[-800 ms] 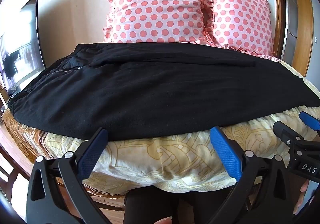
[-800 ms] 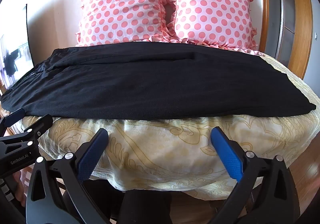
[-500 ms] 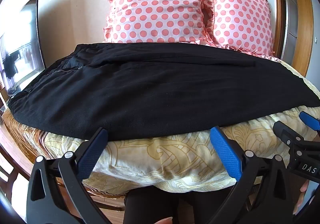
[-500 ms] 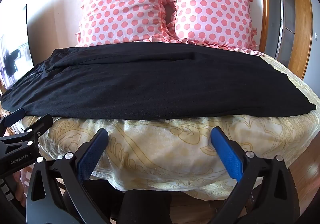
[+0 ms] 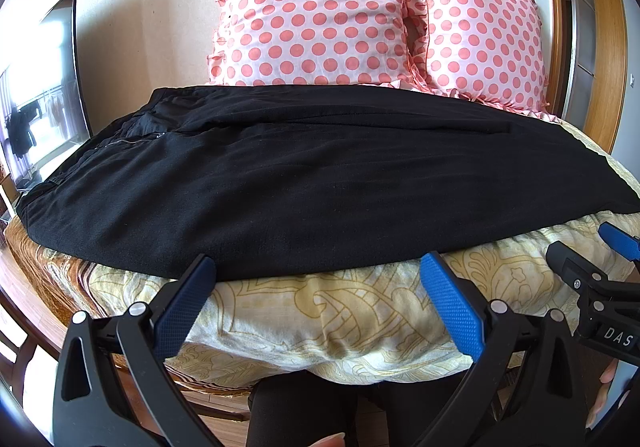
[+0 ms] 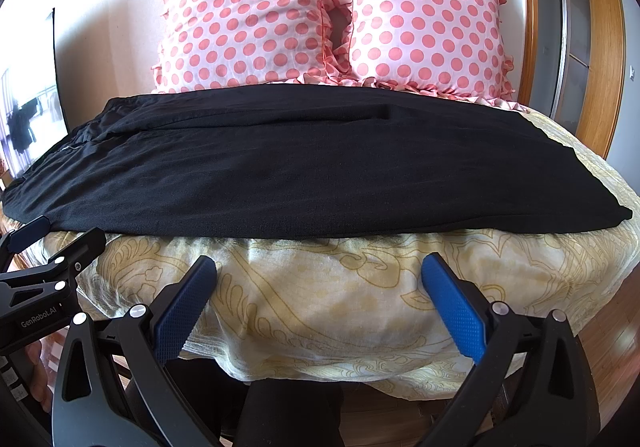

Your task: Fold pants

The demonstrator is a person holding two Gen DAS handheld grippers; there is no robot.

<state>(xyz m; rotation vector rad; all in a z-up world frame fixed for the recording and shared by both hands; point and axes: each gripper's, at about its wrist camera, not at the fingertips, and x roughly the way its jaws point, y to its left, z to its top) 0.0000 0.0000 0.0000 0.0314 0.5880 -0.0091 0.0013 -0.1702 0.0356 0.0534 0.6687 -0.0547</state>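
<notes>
Black pants (image 5: 320,183) (image 6: 304,167) lie flat across the bed, waistband and zipper to the left, leg ends to the right. My left gripper (image 5: 318,271) hovers wide open just short of the pants' near edge, nothing between its blue pads. My right gripper (image 6: 318,271) is also wide open, a little below the near edge over the bedspread, holding nothing. The right gripper's tip (image 5: 588,267) shows at the right of the left wrist view; the left gripper's tip (image 6: 52,247) shows at the left of the right wrist view.
The bed carries a cream and gold patterned spread (image 5: 340,319) (image 6: 340,287) that hangs over the near edge. Two pink polka-dot pillows (image 5: 320,15) (image 6: 424,23) lean against the wall behind. A dark screen (image 5: 44,87) stands at the left, a wooden door frame (image 5: 604,47) at the right.
</notes>
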